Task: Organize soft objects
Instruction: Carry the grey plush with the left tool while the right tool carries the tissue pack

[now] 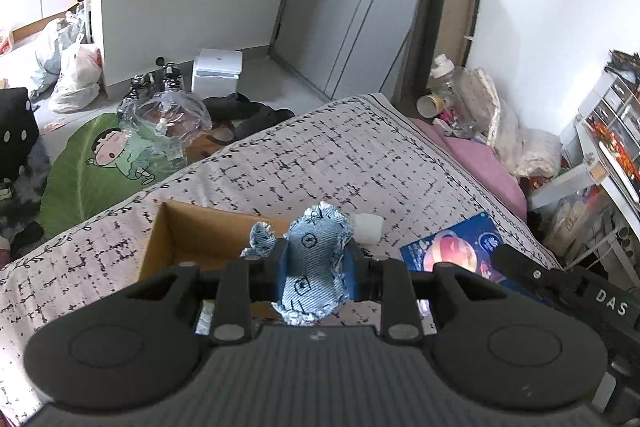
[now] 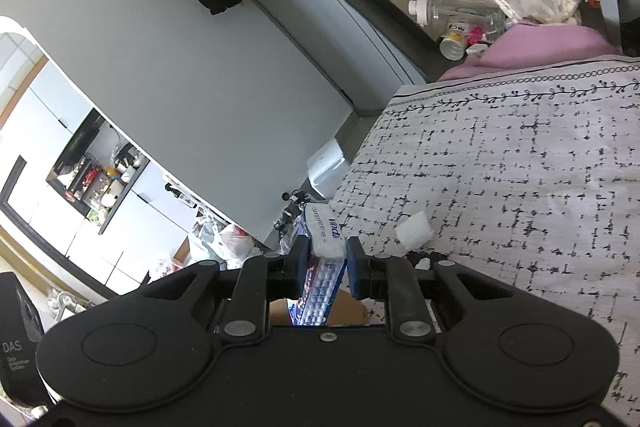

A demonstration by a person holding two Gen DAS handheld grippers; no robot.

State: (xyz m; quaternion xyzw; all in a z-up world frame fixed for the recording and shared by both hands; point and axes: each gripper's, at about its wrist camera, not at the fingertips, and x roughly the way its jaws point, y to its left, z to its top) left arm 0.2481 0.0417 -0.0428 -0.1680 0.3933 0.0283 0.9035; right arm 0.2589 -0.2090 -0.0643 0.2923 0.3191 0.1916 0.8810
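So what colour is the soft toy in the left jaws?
Light blue denim toy with dark stitched marks; left wrist view.

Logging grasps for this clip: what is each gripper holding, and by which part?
Left gripper pinches the denim plush toy across its middle. Right gripper clamps the Vinda tissue pack by its sides.

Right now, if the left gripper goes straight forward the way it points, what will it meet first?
Probably the cardboard box: the left gripper, shut on the denim toy, points over the box's open top, with the patterned bedspread beyond. Depth is unclear.
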